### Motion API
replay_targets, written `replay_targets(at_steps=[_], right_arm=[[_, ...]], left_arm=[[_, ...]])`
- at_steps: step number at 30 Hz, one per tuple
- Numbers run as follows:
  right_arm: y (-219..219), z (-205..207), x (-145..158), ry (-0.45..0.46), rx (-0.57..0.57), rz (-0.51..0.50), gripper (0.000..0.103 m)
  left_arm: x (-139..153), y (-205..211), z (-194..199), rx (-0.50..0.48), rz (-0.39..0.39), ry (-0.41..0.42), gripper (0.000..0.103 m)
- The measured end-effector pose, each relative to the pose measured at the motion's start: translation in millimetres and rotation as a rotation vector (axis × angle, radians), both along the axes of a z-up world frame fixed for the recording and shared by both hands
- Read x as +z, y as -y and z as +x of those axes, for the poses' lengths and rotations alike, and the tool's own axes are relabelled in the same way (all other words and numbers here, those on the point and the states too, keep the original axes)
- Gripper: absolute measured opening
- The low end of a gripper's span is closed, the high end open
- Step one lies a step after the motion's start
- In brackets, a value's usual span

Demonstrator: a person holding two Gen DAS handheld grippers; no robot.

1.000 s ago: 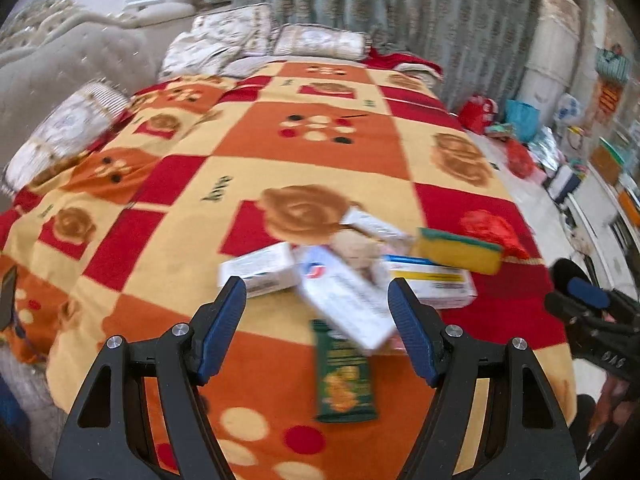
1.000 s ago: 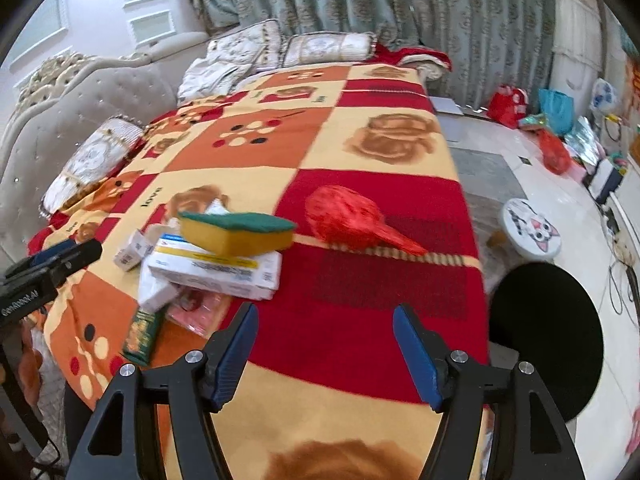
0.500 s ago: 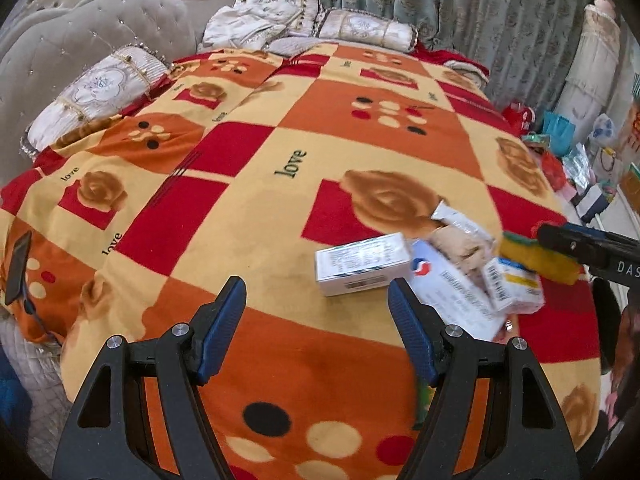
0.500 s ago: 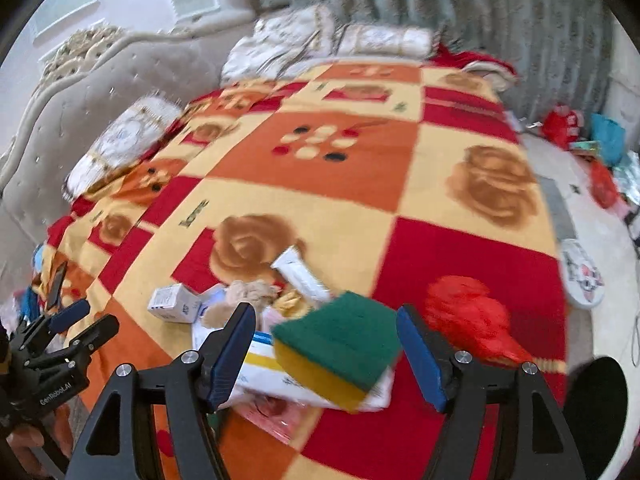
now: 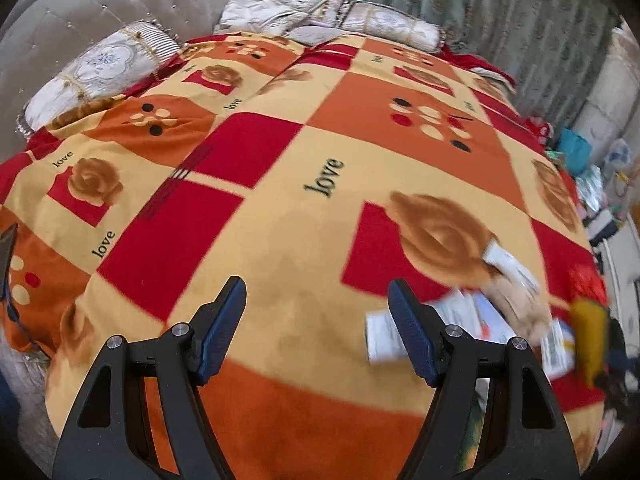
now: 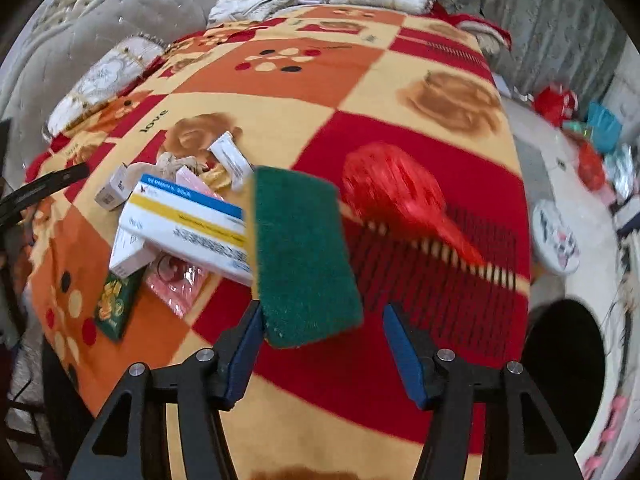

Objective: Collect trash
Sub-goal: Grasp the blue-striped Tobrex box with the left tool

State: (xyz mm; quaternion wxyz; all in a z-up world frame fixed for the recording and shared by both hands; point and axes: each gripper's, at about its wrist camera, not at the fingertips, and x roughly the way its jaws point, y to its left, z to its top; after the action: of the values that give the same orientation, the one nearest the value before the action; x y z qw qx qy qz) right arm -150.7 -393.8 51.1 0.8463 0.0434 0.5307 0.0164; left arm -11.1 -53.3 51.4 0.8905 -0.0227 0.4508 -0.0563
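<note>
A pile of trash lies on the patterned blanket [image 6: 400,80]: a green-and-yellow sponge [image 6: 300,256], a long white, blue and yellow box [image 6: 188,228], small white boxes [image 6: 114,188], a pink wrapper [image 6: 176,284], a green packet [image 6: 114,304] and a red crumpled bag [image 6: 396,192]. My right gripper [image 6: 322,348] is open, with the sponge's near end between its fingers. My left gripper [image 5: 316,328] is open and empty over bare blanket [image 5: 280,220]; the pile [image 5: 500,312] lies to its right, blurred.
Pillows [image 5: 100,72] and a grey tufted headboard [image 5: 100,12] line the far and left sides of the bed. A black round bin [image 6: 564,376] and a small round stool [image 6: 554,236] stand on the floor to the right, with bags [image 6: 592,136] beyond.
My left gripper has swung left, so the pile now sits at its right edge. My right gripper has moved closer over the pile, and the sponge now reaches between its fingers.
</note>
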Motion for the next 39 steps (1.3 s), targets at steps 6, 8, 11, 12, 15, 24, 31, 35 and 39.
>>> replay_targets(at_steps=[6,8,11,12,15,24,31,35,39], right_arm=[[-2.9,-8.7,11.8,0.038,0.013,-0.020,0.062],[-4.2,-10.4,17.3,0.069,0.025,-0.001,0.071],[-4.4,-10.2,21.8,0.106,0.033,0.024,0.075],[-3.8,-9.0,22.4,0.113,0.031,0.031,0.075],[-0.7,-5.1,24.2,0.130,0.022,0.056,0.075],[3.3,2.5,20.0,0.153,0.006,0.091,0.077],[5.9,1.7,15.0,0.148,-0.009,0.108,0.077],[5.1,1.5,15.2,0.148,0.001,0.098,0.077],[6.9,4.4,16.0,0.150,-0.003,0.111,0.077]], left_arm=[[-27.4,11.0,27.4,-0.054,0.052,-0.095,0.073],[-30.4,9.8,17.5,-0.085,0.016,-0.117,0.073],[-28.4,5.4,-2.6,-0.126,-0.042,-0.158,0.073],[-27.5,5.3,-9.4,-0.139,-0.057,-0.167,0.073],[-24.1,7.3,-33.2,-0.201,-0.076,-0.186,0.073],[4.5,-17.6,-74.4,-0.201,-0.166,-0.148,0.073],[1.9,-22.4,-93.4,-0.176,0.039,-0.139,0.073],[-17.5,-27.2,-88.3,-0.138,0.115,-0.170,0.073],[-31.3,-20.5,-74.4,-0.145,0.065,-0.185,0.073]])
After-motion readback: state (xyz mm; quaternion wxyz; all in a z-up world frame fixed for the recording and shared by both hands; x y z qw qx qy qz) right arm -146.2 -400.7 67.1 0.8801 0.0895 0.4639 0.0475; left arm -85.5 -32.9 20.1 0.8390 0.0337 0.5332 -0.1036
